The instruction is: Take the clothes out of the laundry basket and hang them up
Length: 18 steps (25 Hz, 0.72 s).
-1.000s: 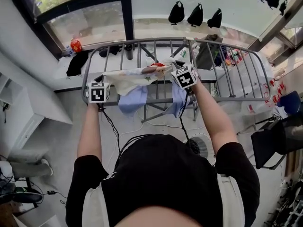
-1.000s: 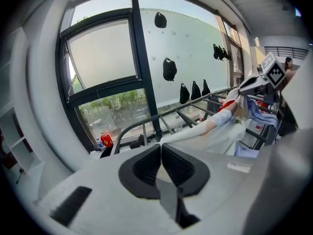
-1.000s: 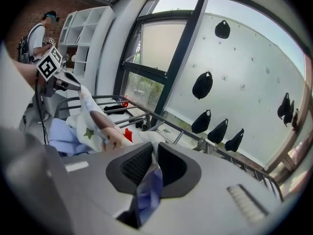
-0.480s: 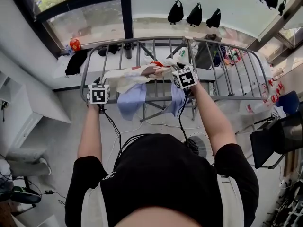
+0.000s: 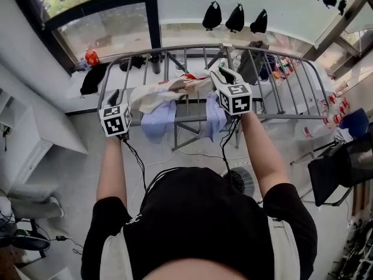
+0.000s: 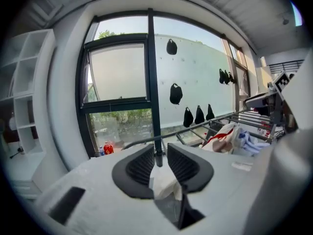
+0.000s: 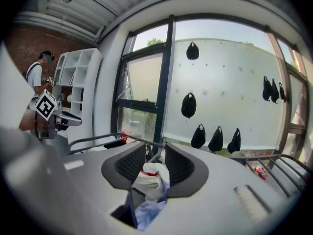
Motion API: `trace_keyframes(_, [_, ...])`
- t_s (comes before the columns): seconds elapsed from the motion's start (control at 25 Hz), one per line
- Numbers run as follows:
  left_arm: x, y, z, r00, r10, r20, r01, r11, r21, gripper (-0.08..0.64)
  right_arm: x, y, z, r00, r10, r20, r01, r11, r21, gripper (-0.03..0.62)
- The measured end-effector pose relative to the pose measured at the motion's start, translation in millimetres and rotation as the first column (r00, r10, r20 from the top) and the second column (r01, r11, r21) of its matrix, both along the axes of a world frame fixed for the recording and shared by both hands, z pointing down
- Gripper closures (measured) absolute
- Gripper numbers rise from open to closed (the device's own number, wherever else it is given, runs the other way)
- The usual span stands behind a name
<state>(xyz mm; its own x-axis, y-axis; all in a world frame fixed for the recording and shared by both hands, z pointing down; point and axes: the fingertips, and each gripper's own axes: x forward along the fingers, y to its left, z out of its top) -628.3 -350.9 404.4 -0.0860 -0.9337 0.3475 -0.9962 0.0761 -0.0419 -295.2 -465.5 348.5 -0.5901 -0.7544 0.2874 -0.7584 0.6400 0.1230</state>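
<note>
A cream garment point(image 5: 166, 91) with red print and pale blue parts lies draped over the bars of the grey drying rack point(image 5: 280, 86); blue folds hang below the rails. My left gripper point(image 5: 118, 96) hovers just left of the garment's left end. Its jaws have just been closing a little but stand open, with nothing pinched. My right gripper point(image 5: 223, 74) is above the garment's right end; its jaws have just been opening and are open. In the left gripper view the gripper point(image 6: 159, 163) shows white cloth point(image 6: 165, 184) below the gap. In the right gripper view the gripper point(image 7: 155, 163) shows cloth point(image 7: 151, 177) below its gap too.
Beyond the rack is a large window with a dark frame point(image 5: 152, 22); black items point(image 5: 235, 17) hang on the wall outside. A red can point(image 5: 90, 56) and dark cloth point(image 5: 93, 77) lie on the sill. White shelving point(image 5: 35, 133) stands left, a fan point(image 5: 240, 179) below, a black chair point(image 5: 338, 168) right.
Both grippers have risen off the rack and tilted up, and their jaws have parted from the garment. The garment stays draped over the bars.
</note>
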Motion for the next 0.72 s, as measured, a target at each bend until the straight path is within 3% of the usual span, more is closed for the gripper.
trace_keyframes(0.12, [25.8, 8.1, -38.8, 1.0, 0.012, -0.013, -0.01, 0.994, 0.105, 0.557, 12.8, 22.5, -38.5, 0.996, 0.037, 0.079, -0.046, 0.992, 0.117, 0.525])
trace_keyframes(0.2, [47.0, 14.0, -60.5, 0.999, 0.034, -0.023, -0.03, 0.987, 0.16, 0.56, 24.7, 38.8, -59.5, 0.989, 0.053, 0.139, -0.076, 0.983, 0.167, 0.577])
trace_keyframes(0.44, [113.1, 28.4, -93.9, 0.992, 0.121, 0.035, -0.126, 0.97, 0.207, 0.56, 62.4, 82.6, -93.7, 0.965, 0.074, 0.252, -0.128, 0.971, 0.203, 0.578])
trace_keyframes(0.56, [149.3, 29.7, -101.8, 0.981, 0.184, 0.057, -0.192, 0.96, 0.204, 0.56, 86.3, 99.2, -98.9, 0.962, 0.109, 0.252, -0.167, 0.961, 0.22, 0.578])
trace_keyframes(0.72, [204.2, 29.8, -106.8, 0.959, 0.283, 0.012, -0.278, 0.933, 0.228, 0.56, 126.7, 121.0, -91.2, 0.957, 0.176, 0.23, -0.227, 0.95, 0.216, 0.578])
